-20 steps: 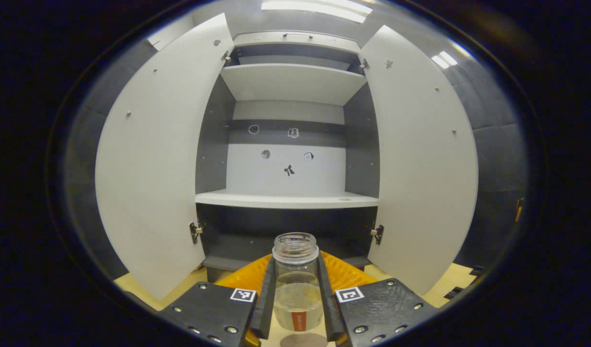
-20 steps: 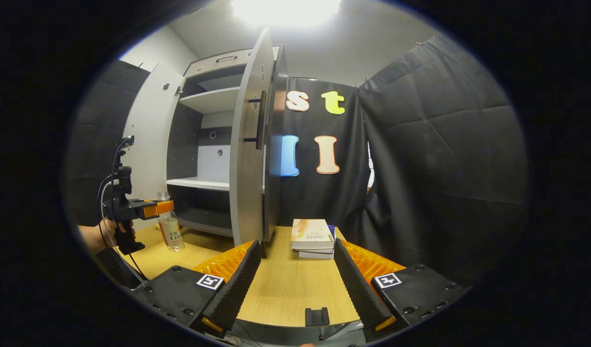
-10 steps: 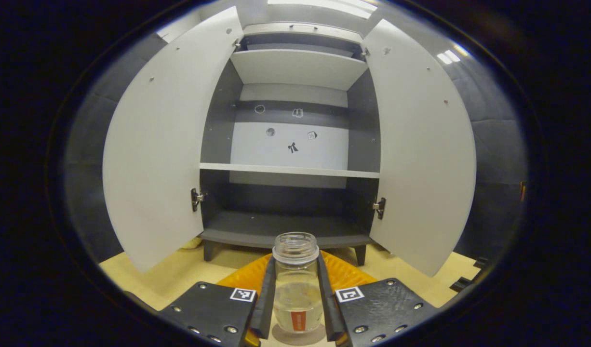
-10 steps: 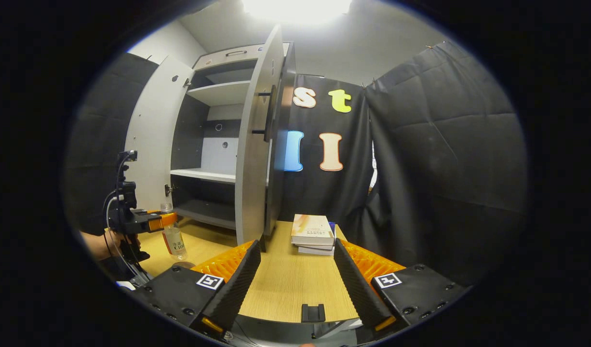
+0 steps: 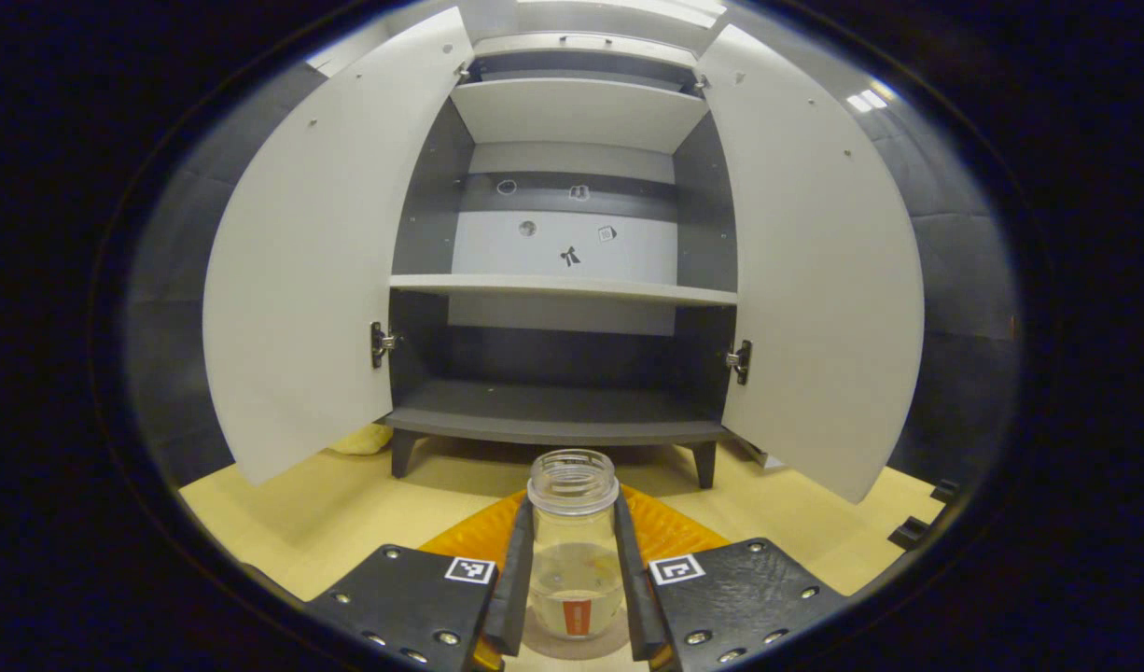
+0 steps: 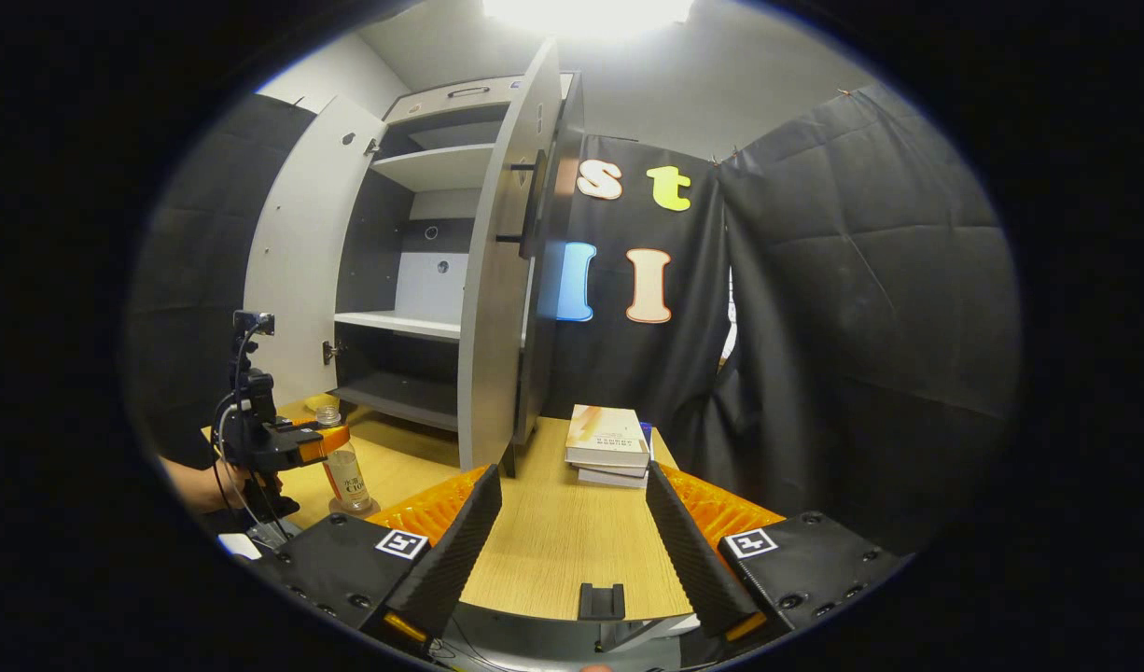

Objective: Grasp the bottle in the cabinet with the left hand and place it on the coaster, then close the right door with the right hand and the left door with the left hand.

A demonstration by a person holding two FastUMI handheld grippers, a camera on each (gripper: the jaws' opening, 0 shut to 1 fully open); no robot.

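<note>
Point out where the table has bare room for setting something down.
Bare wood lies ahead of the right claw, between it and the book stack. Crowded: the corner where the left claw grips the bottle on the coaster.

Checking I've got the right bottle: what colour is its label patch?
Red-orange patch on the clear bottle, best in the left gripper view.

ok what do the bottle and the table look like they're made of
Bottle: clear plastic, probably, since the gripper base shows through its wall and the neck is threaded; glass can't be ruled out. Table: pale wood or wood-look laminate, with fine straight grain lines and a matte surface.
</note>
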